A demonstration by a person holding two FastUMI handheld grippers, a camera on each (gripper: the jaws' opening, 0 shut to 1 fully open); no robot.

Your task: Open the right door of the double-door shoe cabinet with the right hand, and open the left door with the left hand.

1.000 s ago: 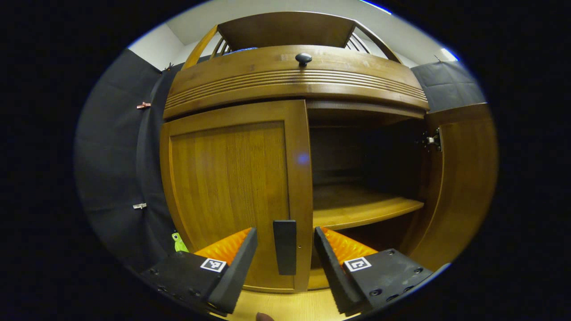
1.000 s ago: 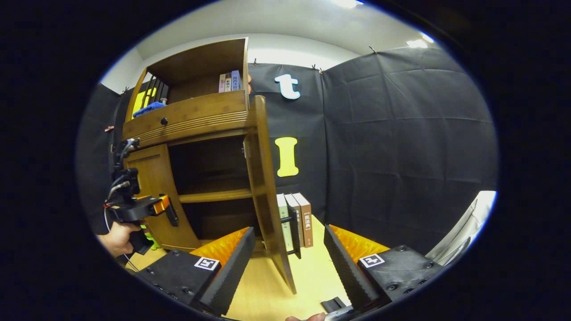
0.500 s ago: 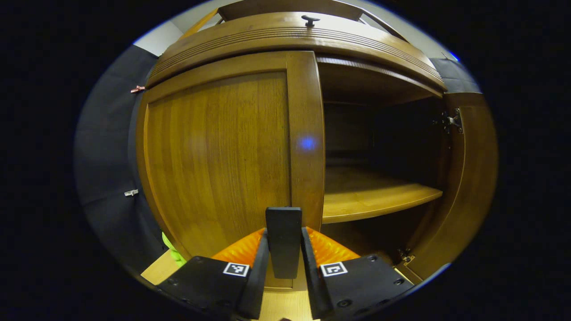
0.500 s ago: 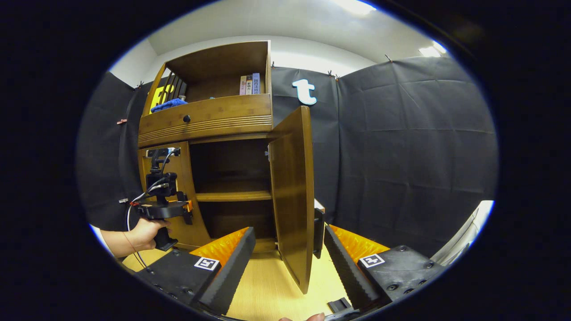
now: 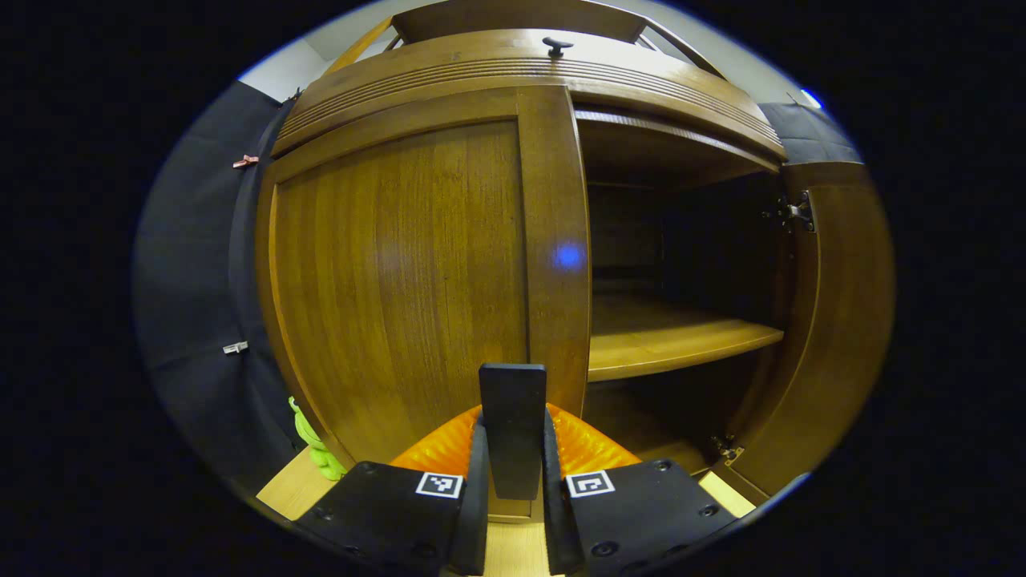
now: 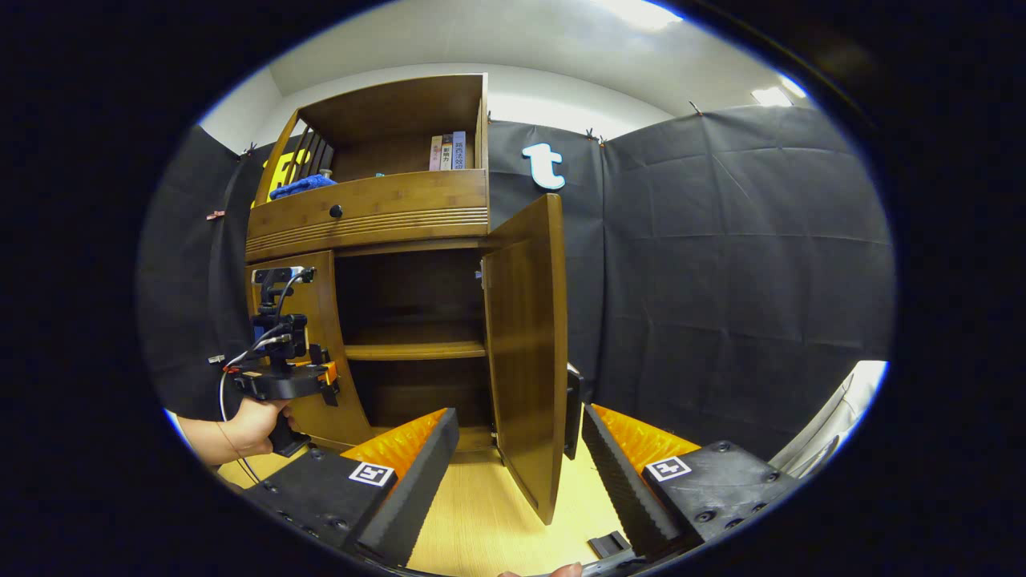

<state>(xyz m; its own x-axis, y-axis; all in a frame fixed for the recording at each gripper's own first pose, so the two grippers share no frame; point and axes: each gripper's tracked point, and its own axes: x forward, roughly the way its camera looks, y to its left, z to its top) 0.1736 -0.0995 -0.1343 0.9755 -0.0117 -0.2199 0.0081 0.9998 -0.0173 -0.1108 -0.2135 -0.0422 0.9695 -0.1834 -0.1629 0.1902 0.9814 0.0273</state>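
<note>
- Since a second ago, in the left gripper view, the left gripper (image 5: pixel 513 481) has gone from wide apart to clamped on the black handle (image 5: pixel 513 429) at lower centre, and it holds that pinch now, both fingers pressed to the handle's sides.
- Same view: the left door (image 5: pixel 417 272) fills centre-left and looks shut or barely cracked; I cannot tell which. To its right the cabinet's inside lies open, with the shelf (image 5: pixel 673 340) lit and the right door (image 5: pixel 842 320) swung out at the right edge.
- Over in the right gripper view, the right gripper (image 6: pixel 521 473) sits at the bottom with its fingers spread wide, holding nothing. The right door (image 6: pixel 525 361) stands open just ahead, edge-on at centre.
- Same view, lower left: a hand (image 6: pixel 252 425) holds the left gripper (image 6: pixel 325 385) against the left door (image 6: pixel 321 344).
- My read: the right door is done; the left-door step is in hand, grip made. Next comes a steady pull outward along the hinge's arc, keeping the pinch firm so the handle doesn't slip.
</note>
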